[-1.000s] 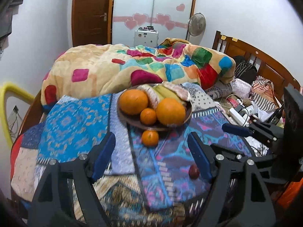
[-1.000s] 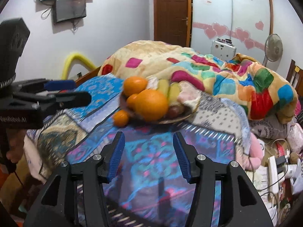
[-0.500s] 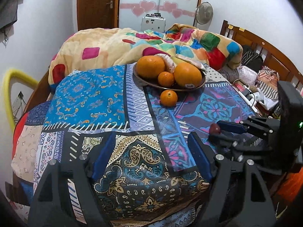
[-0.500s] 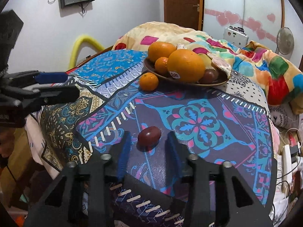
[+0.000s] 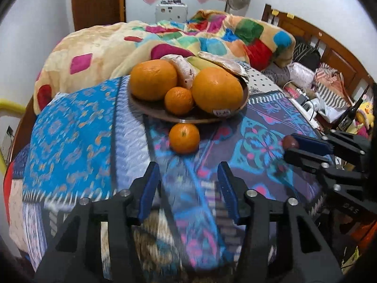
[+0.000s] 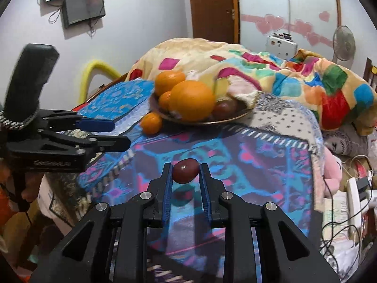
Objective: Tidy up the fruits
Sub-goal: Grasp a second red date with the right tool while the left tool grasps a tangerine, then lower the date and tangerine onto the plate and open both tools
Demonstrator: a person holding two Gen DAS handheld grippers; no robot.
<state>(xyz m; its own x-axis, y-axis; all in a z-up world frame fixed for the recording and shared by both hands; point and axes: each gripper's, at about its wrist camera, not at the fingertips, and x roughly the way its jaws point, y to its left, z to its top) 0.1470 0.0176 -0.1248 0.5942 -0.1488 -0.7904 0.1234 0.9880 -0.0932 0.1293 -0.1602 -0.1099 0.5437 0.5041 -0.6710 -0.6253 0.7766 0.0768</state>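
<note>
A brown plate [image 5: 243, 99] on the patterned bedspread holds two large oranges [image 5: 153, 79], a small mandarin [image 5: 178, 100] and bananas. A loose mandarin [image 5: 184, 138] lies on the cloth just in front of the plate. My left gripper [image 5: 188, 179] is open and empty, a short way in front of that mandarin. My right gripper [image 6: 185, 173] is shut on a small dark red fruit [image 6: 185, 171] and holds it just above the cloth; it also shows in the left wrist view [image 5: 290, 142]. The plate [image 6: 238, 114] lies beyond it.
A colourful blanket [image 5: 165, 40] is heaped behind the plate. A wooden headboard [image 5: 329, 47], clothes, cables and a dark bottle [image 5: 351, 115] lie to the right. A yellow tube [image 6: 94, 70] and a wall screen [image 6: 82, 7] are on the left.
My right gripper has closed on the dark red fruit and lifted it slightly. My left gripper has moved forward toward the loose mandarin and the plate.
</note>
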